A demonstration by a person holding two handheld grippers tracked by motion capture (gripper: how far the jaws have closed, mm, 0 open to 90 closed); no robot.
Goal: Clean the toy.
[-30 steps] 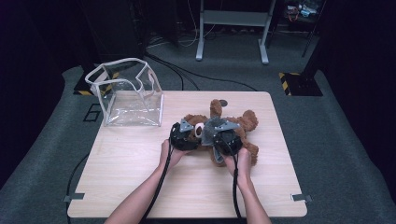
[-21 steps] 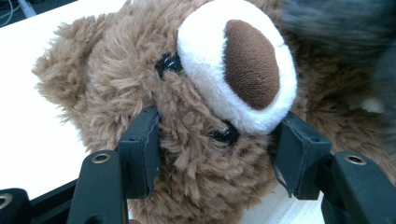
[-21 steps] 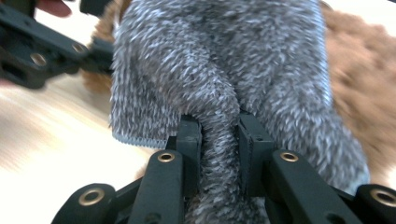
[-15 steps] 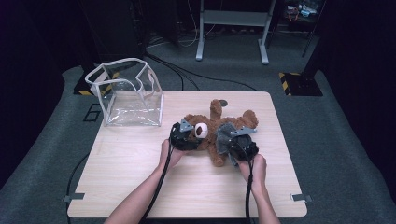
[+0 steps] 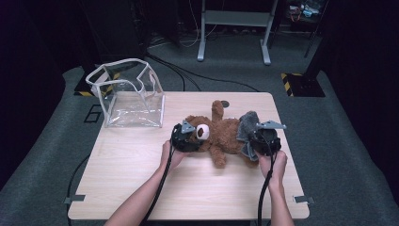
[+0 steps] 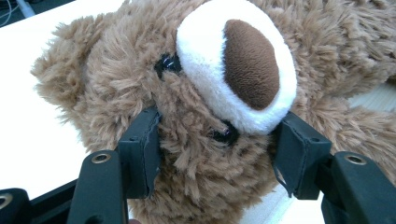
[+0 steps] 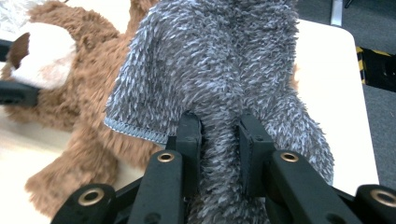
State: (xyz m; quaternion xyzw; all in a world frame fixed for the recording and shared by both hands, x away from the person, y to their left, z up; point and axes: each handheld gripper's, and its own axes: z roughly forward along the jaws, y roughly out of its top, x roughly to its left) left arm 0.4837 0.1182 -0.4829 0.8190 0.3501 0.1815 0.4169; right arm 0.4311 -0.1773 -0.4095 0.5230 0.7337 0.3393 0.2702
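We see the teddy bear [image 5: 221, 134] lying on its back near the middle of the worktop [image 5: 141, 160], its long axis running left to right across our view: head toward our left hand, legs toward our right. The left claw [image 6: 215, 149] pinches the bear's head, one jaw at the cheek and the other under the white muzzle, fur bulging between them. The right claw [image 7: 219, 135] pinches a fold of grey fuzzy cloth [image 7: 224, 60], which sits at the bear's leg end; whether it is a garment on the bear or a loose piece we cannot tell.

The relation that matters, we judge, is that the two claws sit at opposite ends of that axis, so the cloth comes away to the right, along the legs, while the left holds the head as anchor. Bare worktop lies to the right, though its edge is near. The clear bag [image 5: 129, 96] stands open at the far left corner, nearer our left hand, well apart from the bear.
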